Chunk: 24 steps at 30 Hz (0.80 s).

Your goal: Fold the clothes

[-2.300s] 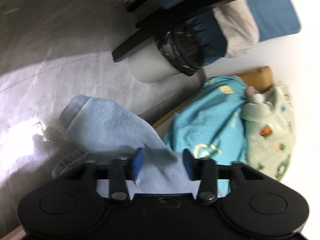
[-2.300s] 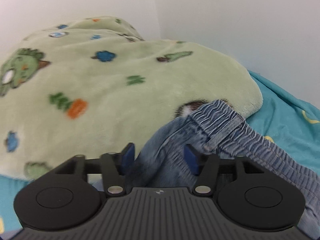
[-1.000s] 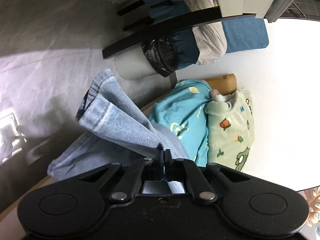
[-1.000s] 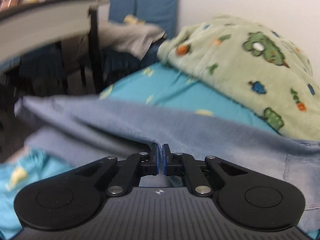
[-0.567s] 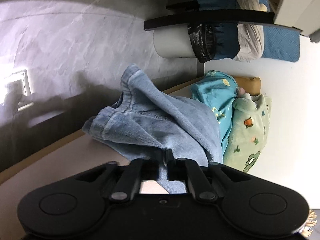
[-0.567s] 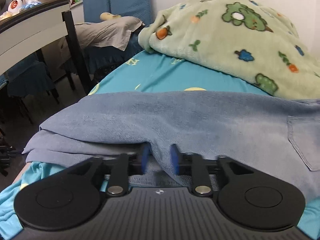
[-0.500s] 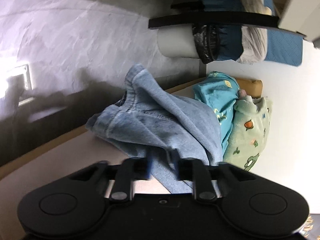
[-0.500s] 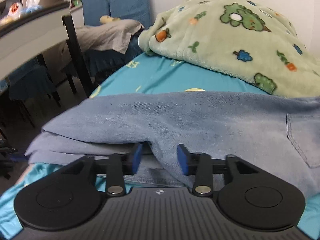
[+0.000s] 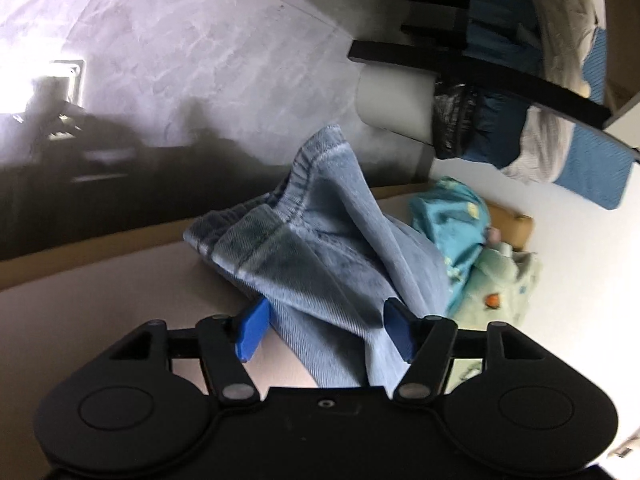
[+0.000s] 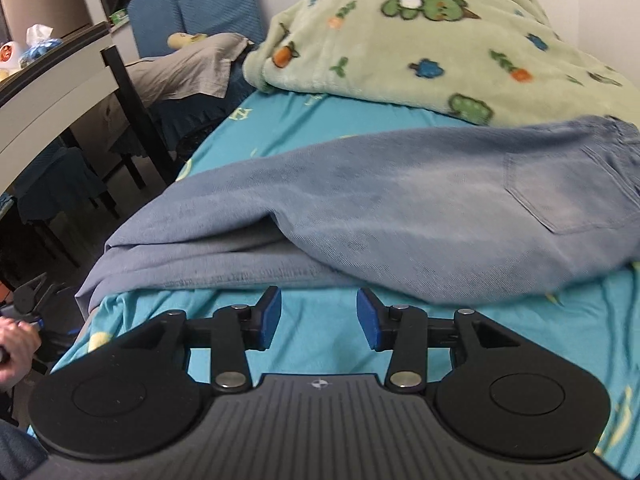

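A pair of light blue jeans (image 10: 360,208) lies folded over on the turquoise sheet (image 10: 320,344), back pocket up at the right. My right gripper (image 10: 320,318) is open just short of the jeans' near edge, with only sheet between its blue pads (image 10: 272,316). In the left wrist view the jeans (image 9: 320,248) are bunched at the bed's edge, waistband up. My left gripper (image 9: 326,332) is open and its jaws are still opening. Denim lies between its pads (image 9: 252,332) without being pressed.
A green fleece blanket (image 10: 420,40) is heaped behind the jeans by the wall. A dark table leg (image 10: 136,120) and blue-cushioned chairs (image 10: 200,4) stand left of the bed. A white bin with a black bag (image 9: 400,108) is on the grey floor (image 9: 200,60). A hand (image 10: 16,344) shows at the left edge.
Both grippers were shut on the jeans and have opened and let go. The left one came down to the bed; the right one drew back from the denim.
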Tool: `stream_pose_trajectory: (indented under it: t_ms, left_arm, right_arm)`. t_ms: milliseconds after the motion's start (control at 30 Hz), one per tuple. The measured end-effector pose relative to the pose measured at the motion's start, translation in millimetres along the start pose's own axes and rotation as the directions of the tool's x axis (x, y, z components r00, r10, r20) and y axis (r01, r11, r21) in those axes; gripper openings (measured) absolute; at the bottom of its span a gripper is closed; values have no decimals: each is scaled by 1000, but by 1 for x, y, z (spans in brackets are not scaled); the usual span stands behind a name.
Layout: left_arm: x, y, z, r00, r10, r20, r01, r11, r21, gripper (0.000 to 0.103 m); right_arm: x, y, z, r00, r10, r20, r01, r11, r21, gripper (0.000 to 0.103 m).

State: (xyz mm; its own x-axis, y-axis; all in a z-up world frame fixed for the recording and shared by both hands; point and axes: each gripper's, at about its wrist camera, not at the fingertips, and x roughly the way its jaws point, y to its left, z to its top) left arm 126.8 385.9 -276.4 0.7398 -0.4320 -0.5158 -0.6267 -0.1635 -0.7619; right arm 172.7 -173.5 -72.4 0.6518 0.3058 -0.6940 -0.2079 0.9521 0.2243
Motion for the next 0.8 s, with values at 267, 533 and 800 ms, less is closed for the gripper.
stream_pose_trajectory:
  t_ms: [267, 533, 800]
  left_arm:
    - [34, -2, 16, 997, 71, 36, -70, 997, -29, 60]
    - [31, -46, 4, 971, 143, 192, -178, 967, 182, 8]
    - [-11, -157, -63, 912, 72, 404, -289, 812, 507, 7]
  right_arm:
    - [-13, -15, -16, 999, -27, -45, 32, 991, 129, 46]
    - [-17, -39, -19, 998, -52, -34, 60, 952, 299, 46]
    - [-35, -70, -13, 995, -72, 75, 38, 921, 389, 46]
